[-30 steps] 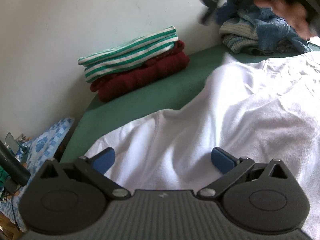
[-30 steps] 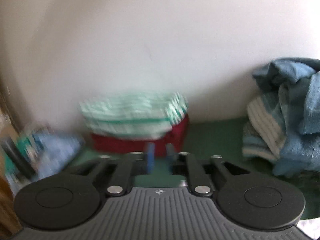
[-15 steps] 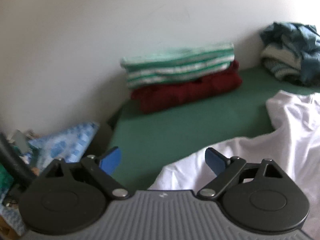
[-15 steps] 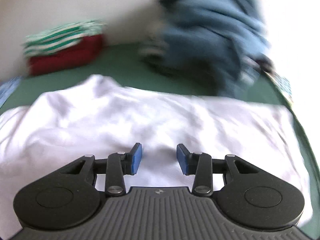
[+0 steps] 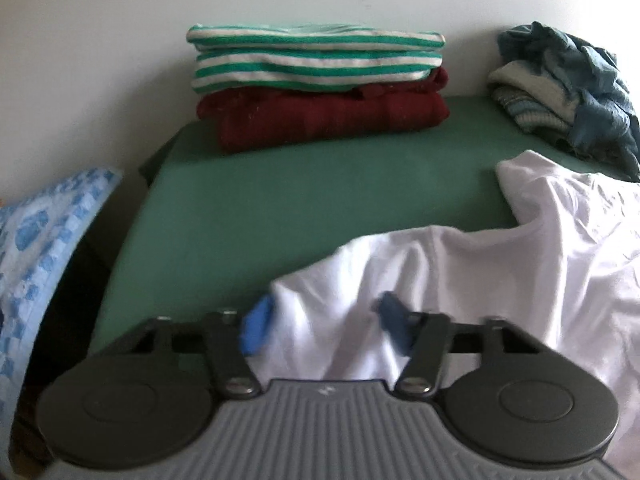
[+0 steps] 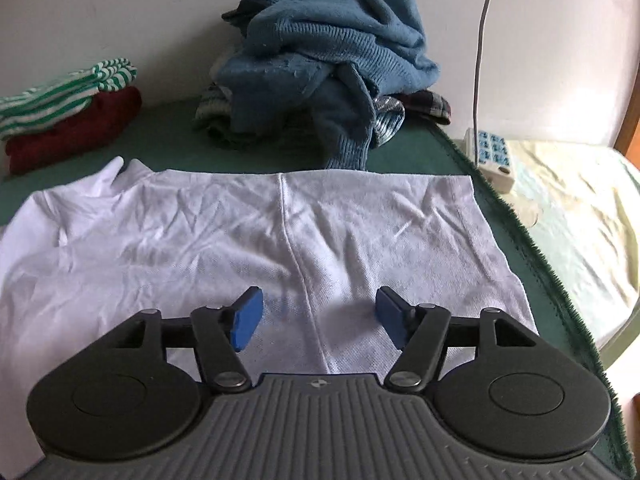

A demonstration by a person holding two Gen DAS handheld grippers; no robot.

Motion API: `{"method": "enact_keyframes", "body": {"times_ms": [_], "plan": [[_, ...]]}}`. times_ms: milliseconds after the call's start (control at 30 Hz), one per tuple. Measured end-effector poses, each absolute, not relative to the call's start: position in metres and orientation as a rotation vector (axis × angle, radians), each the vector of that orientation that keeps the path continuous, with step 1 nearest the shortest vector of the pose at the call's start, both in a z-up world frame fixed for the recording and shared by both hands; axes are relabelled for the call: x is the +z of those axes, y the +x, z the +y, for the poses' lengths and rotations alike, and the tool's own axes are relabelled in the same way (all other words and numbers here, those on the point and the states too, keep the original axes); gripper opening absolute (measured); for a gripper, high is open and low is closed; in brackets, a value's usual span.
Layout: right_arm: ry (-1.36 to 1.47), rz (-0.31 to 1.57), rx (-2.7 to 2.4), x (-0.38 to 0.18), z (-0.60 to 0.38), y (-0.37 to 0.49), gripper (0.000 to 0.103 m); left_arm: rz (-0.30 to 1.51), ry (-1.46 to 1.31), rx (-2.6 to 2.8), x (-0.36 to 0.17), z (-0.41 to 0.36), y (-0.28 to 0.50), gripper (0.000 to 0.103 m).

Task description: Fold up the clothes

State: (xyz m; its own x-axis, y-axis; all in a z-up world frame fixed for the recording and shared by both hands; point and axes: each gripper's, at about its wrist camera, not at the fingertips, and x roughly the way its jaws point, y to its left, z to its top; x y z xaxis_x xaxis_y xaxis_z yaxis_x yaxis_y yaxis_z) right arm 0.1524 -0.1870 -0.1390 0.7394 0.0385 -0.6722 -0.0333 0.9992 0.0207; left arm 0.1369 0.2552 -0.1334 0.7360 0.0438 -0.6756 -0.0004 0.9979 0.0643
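A white shirt (image 5: 500, 280) lies spread and wrinkled on the green cover (image 5: 300, 200). In the left wrist view my left gripper (image 5: 325, 325) is at the shirt's left edge. Its jaws are closing and blurred, a raised fold of white cloth stands between them, and the pads do not visibly press it. In the right wrist view the white shirt (image 6: 200, 240) lies flat under my right gripper (image 6: 318, 318), which hovers low over a seam. Its jaws are opening and hold nothing.
A folded green-striped top (image 5: 316, 60) sits on a folded dark red garment (image 5: 328, 120) by the wall. A heap of blue knitwear (image 6: 328, 60) lies behind the shirt. A white power strip (image 6: 490, 156) and cable (image 6: 482, 40) are off the right edge.
My left gripper slid left to the shirt's edge and narrowed around a fold. My right gripper swung from facing the wall down over the shirt, and its jaws widened.
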Motion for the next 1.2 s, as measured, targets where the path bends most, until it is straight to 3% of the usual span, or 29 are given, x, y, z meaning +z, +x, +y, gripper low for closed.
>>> {"method": "enact_keyframes", "body": {"times_ms": [67, 133, 200, 500, 833, 900, 967, 1033, 1067, 1100, 1167, 1200], "plan": [[-0.009, 0.727, 0.027, -0.140, -0.184, 0.153, 0.065, 0.731, 0.119, 0.056, -0.130, 0.244, 0.135, 0.004], [0.002, 0.727, 0.003, -0.135, -0.188, 0.154, 0.049, 0.712, 0.202, 0.118, -0.126, 0.232, 0.132, 0.004], [0.057, 0.716, -0.036, -0.129, -0.200, 0.160, 0.044, 0.654, 0.302, 0.192, -0.119, 0.226, 0.122, 0.004], [0.071, 0.680, -0.098, -0.110, -0.229, 0.189, 0.052, 0.716, 0.557, 0.359, -0.146, 0.238, 0.111, 0.006], [-0.023, 0.750, -0.082, -0.133, -0.236, 0.227, 0.062, 0.764, 0.452, 0.403, -0.152, 0.228, 0.138, 0.008], [-0.022, 0.742, -0.135, -0.134, -0.246, 0.240, 0.070, 0.764, 0.451, 0.427, -0.148, 0.235, 0.138, 0.025], [-0.023, 0.741, -0.210, -0.134, -0.259, 0.251, 0.072, 0.777, 0.420, 0.423, -0.140, 0.244, 0.136, 0.027], [-0.021, 0.761, -0.241, -0.127, -0.270, 0.251, 0.065, 0.756, 0.378, 0.383, -0.121, 0.252, 0.114, 0.029], [-0.018, 0.766, -0.214, -0.123, -0.273, 0.243, 0.059, 0.746, 0.357, 0.362, -0.112, 0.255, 0.103, 0.034], [-0.020, 0.767, -0.172, -0.121, -0.274, 0.232, 0.059, 0.735, 0.335, 0.343, -0.102, 0.259, 0.092, 0.049], [-0.040, 0.775, -0.107, -0.117, -0.278, 0.208, 0.064, 0.747, 0.252, 0.322, -0.089, 0.268, 0.065, 0.065], [-0.060, 0.786, -0.113, -0.118, -0.280, 0.195, 0.065, 0.758, 0.225, 0.319, -0.088, 0.268, 0.050, 0.065]]}}
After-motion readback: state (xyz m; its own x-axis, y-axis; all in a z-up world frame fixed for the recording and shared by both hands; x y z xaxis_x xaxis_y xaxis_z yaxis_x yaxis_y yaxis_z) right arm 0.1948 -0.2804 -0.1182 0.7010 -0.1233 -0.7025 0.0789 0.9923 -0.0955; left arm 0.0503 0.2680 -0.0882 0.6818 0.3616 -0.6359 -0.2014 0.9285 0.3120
